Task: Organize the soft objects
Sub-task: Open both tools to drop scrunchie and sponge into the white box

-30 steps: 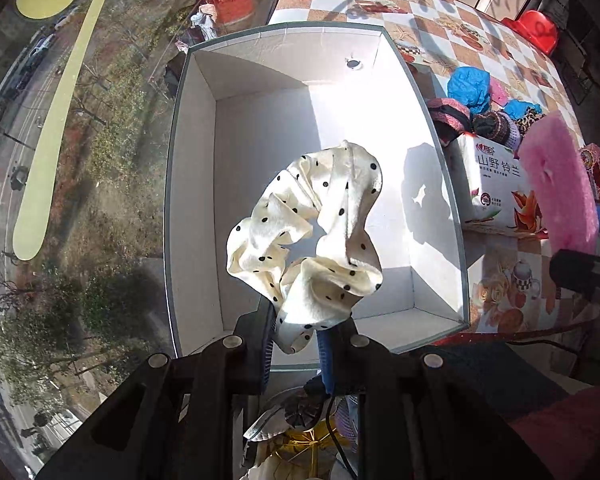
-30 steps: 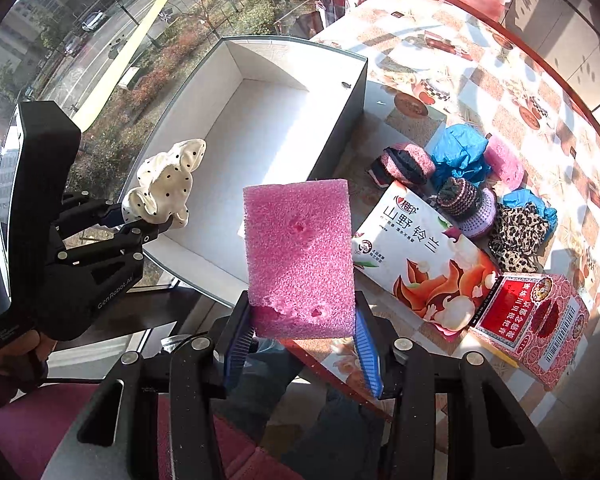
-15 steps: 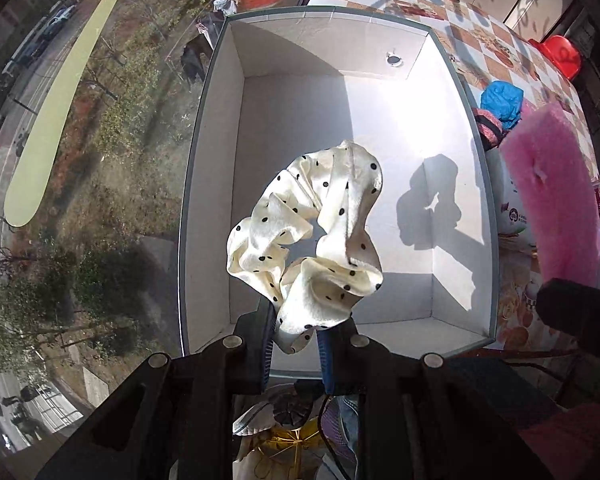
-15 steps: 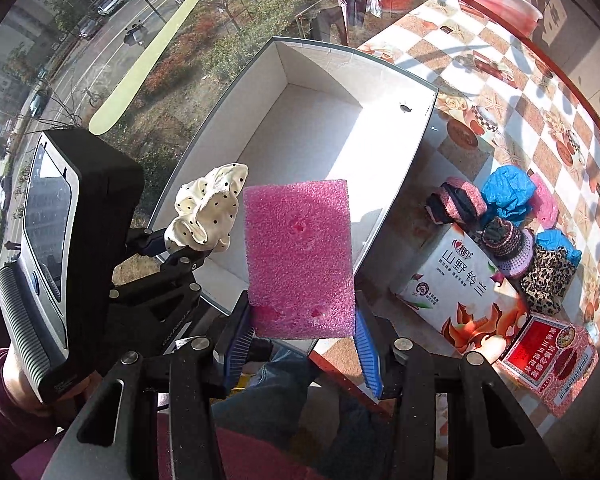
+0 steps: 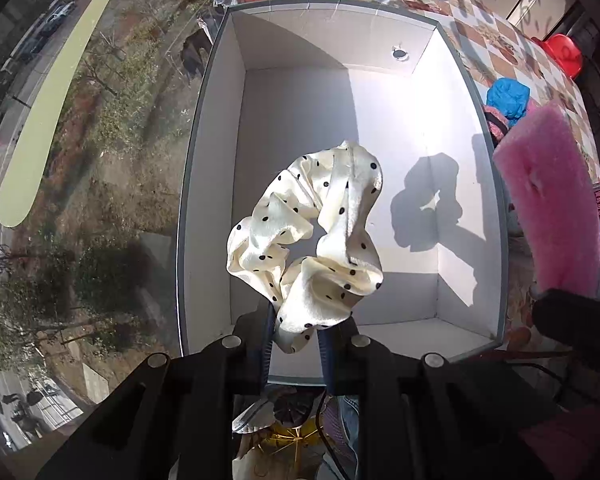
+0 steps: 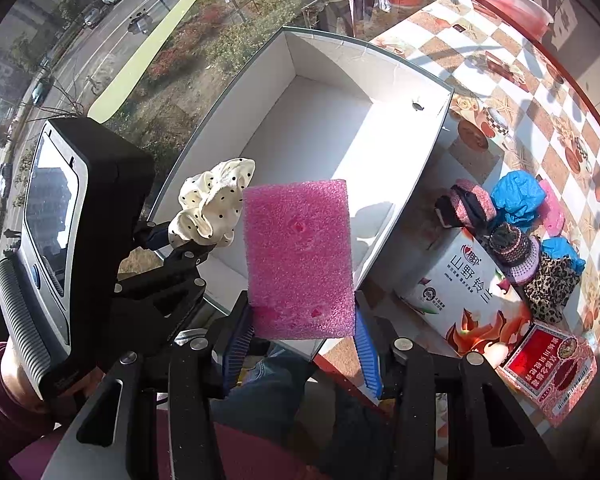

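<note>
Closest in, the left gripper pinches the gathered edge of a cream polka-dot scrunchie, whose loop stands up ahead of the fingers and hangs in the air above the near half of the white box. Its shadow falls on the box floor ahead and to the right, so there is a clear drop beneath it. To the right of that gripper, the right gripper clamps the lower end of a pink foam block, held upright just short of the box's near rim.

To release well, I judge the left gripper should move a little further forward and lower before parting, so the light fabric falls inside rather than catching on the rim. The foam should follow over the wall and go in flat.

Beyond the right gripper, further right, a printed carton and a heap of soft items wait on the checkered table
</note>
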A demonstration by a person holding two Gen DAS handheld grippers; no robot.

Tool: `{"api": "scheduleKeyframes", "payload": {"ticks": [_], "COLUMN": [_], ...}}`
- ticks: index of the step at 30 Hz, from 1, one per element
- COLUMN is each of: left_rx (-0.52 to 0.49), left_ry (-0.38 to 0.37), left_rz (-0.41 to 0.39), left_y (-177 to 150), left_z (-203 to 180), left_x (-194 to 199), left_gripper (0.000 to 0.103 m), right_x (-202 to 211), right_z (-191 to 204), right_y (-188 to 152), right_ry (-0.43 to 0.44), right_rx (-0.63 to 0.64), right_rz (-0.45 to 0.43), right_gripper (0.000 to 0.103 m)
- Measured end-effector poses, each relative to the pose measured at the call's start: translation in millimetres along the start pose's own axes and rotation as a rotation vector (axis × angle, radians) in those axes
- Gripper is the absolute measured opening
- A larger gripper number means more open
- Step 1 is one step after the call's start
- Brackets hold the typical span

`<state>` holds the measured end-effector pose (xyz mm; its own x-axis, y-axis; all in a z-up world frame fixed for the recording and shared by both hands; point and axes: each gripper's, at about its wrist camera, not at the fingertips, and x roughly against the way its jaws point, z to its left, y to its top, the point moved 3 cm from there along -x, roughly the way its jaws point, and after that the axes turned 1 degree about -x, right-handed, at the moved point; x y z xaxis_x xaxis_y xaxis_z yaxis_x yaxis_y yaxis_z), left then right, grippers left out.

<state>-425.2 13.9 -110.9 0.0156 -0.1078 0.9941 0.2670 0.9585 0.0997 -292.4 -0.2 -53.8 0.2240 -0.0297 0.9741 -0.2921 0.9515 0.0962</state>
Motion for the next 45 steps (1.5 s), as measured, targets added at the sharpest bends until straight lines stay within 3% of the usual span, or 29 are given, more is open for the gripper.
{"api": "scheduleKeyframes", "payload": {"ticks": [9, 11, 15, 16, 17, 19, 23, 25, 30, 45], "left_rx": [0.003, 0.001, 0.006, 0.012, 0.018, 0.029, 0.054, 0.061, 0.088, 0.021], "left_ry": [-0.002, 0.001, 0.014, 0.013, 0.009, -0.004, -0.017, -0.011, -0.052, -0.047], "left_rz": [0.002, -0.002, -0.021, -0.032, -0.044, -0.053, -0.063, -0.074, -0.081, -0.084], "left_y": [-0.3, 0.1, -0.1, 0.2, 0.5, 1.2, 4.2, 5.5, 7.8, 14.4], "left_z": [-0.1, 0.0, 1.8, 2.6, 3.5, 5.3, 7.0, 8.7, 13.9, 7.1], "left_x": [-1.1, -1.1, 1.1, 2.2, 3.5, 4.6, 5.7, 7.3, 8.7, 15.5], "left_gripper": [0.026, 0.035, 0.078, 0.084, 0.085, 0.091, 0.093, 0.1, 0.103, 0.103], "right_x": [-6.7, -7.2, -8.6, -8.6, -8.0, -3.3, -1.2, -3.3, -0.5, 8.1], "right_z": [1.9, 3.3, 4.4, 4.1, 3.1, 0.8, -5.6, -10.8, -21.4, -25.2], "right_y": [1.5, 2.2, 2.5, 2.3, 2.9, 3.5, 4.2, 3.0, 1.0, 1.8], "right_ry": [0.004, 0.005, 0.006, 0.004, -0.002, -0.028, -0.07, -0.081, -0.056, -0.051], "right_rx": [0.015, 0.021, 0.027, 0.025, 0.02, 0.012, -0.011, -0.032, -0.093, -0.143], "right_rz": [0.017, 0.017, 0.021, 0.021, 0.013, -0.012, -0.016, -0.003, -0.011, -0.049], "right_gripper": [0.048, 0.048, 0.05, 0.063, 0.084, 0.09, 0.092, 0.102, 0.102, 0.102]}}
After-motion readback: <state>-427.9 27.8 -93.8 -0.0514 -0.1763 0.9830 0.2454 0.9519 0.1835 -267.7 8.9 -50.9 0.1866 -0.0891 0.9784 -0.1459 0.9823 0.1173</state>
